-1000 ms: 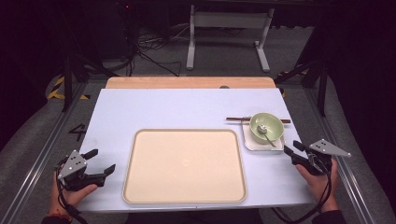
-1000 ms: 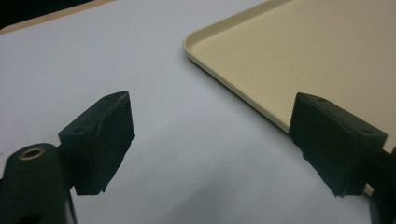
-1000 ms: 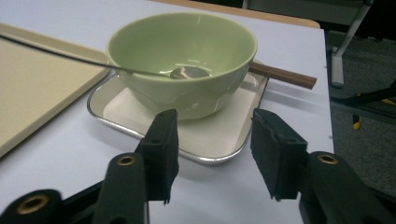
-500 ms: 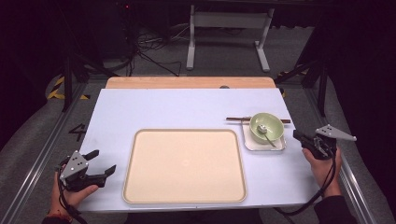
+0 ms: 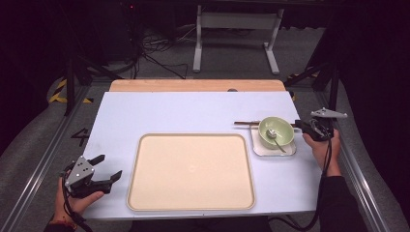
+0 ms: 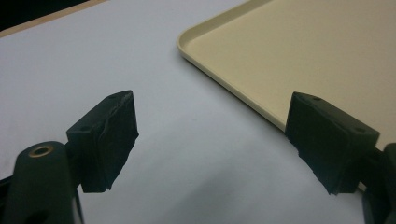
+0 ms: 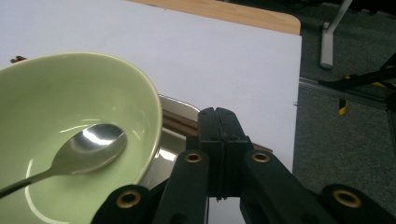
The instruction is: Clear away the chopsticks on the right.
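I am holding my right tongs (image 5: 300,126) clenched with nothing between the jaws, just beside the right rim of the green bowl (image 5: 276,132). In the right gripper view the two jaws are pressing flat against each other, and right past their tips the brown chopsticks (image 7: 177,123) are lying across the edge of the small plate (image 7: 170,140). The bowl is sitting on that white plate near the right edge of the table (image 5: 193,113), with a metal spoon (image 5: 274,137) resting inside it, its handle leaning toward me. The chopsticks are poking out to the left behind the bowl. My left tongs (image 5: 107,169) are resting released at the near left corner of the table, jaws standing wide apart with only bare table between them, just beside the left rim of the big beige tray (image 5: 191,171), well apart from the bowl.
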{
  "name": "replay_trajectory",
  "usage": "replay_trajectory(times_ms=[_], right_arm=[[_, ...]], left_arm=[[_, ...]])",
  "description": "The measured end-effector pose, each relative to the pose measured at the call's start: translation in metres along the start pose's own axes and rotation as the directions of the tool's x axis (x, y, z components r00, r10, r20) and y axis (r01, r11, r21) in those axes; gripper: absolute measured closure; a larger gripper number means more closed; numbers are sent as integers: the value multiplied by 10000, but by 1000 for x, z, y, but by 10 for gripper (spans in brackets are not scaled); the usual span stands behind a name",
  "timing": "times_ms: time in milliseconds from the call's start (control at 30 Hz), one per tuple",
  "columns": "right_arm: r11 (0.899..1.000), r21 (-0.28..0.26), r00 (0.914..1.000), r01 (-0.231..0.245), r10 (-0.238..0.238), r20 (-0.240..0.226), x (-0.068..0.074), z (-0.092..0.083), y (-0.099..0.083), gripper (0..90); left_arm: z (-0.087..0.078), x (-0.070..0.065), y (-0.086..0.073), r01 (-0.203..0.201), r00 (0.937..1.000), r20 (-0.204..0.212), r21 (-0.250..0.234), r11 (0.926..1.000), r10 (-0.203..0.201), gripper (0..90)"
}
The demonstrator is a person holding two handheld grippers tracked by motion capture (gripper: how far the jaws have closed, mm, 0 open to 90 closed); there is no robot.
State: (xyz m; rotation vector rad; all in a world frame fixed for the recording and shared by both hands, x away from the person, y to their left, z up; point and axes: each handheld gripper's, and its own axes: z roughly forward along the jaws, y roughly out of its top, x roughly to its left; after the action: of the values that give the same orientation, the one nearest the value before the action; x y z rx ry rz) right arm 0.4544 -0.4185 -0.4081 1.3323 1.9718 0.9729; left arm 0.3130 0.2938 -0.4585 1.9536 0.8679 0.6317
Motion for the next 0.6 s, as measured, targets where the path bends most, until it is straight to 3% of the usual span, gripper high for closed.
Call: replay_trajectory(times_ms=[333,600], right_arm=[[9979,595,9996,-259,252,117,-10,32,19,900],[9847,1533,9958,-823,752,520,-20,58,18,900]], left_arm=[[1,-1,1,-112,9999,-93,78,9999,113,185],[0,-1,-1,-68,9999,-88,71,10000,69,188]])
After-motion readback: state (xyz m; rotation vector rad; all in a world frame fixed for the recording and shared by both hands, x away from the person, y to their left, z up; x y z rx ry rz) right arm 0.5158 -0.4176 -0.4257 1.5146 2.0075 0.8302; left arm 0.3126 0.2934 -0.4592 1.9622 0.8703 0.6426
